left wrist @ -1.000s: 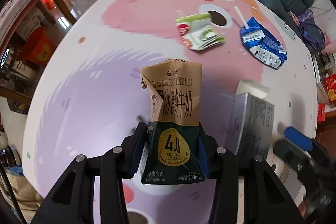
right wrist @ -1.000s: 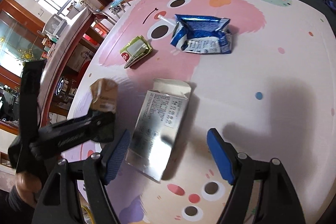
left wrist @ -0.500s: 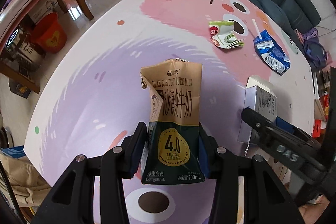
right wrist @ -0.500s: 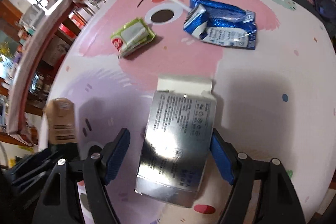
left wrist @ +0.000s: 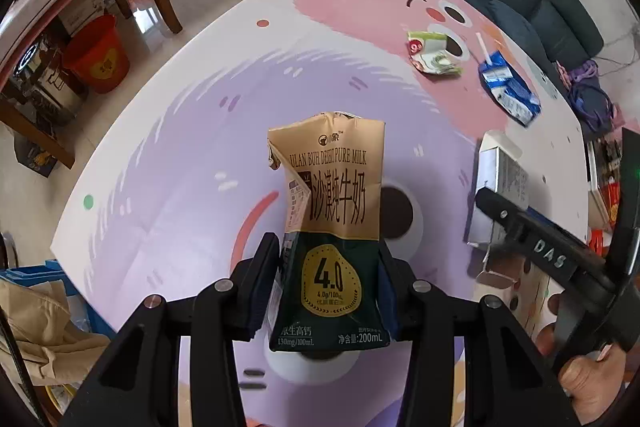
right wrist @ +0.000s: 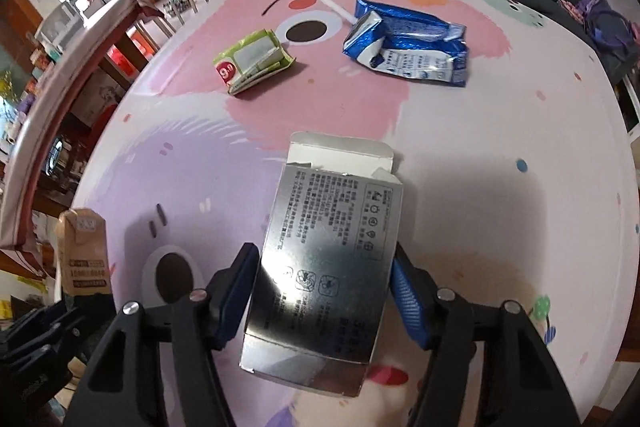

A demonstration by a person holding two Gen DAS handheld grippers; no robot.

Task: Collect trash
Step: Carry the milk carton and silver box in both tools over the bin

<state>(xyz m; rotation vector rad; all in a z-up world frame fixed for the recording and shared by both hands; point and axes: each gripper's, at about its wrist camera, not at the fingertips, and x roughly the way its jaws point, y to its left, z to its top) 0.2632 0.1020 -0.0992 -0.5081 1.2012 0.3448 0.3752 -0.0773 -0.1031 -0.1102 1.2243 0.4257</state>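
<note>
Moved: right gripper (right wrist: 324,295) over silver box (right wrist: 332,247), jaws just closing, pads touching both sides. Left gripper (left wrist: 328,291) clamps milk carton (left wrist: 332,227) upright. Wrappers at table's (right wrist: 520,227) twelve o'clock.

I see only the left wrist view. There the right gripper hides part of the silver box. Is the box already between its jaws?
Observer: Yes. The right gripper has just been closing its jaws, and both blue pads appear to touch the silver box.
Operator: Where on the box do they press?
Observer: On its two long sides, nearer the closed end than the open white flap.
</note>
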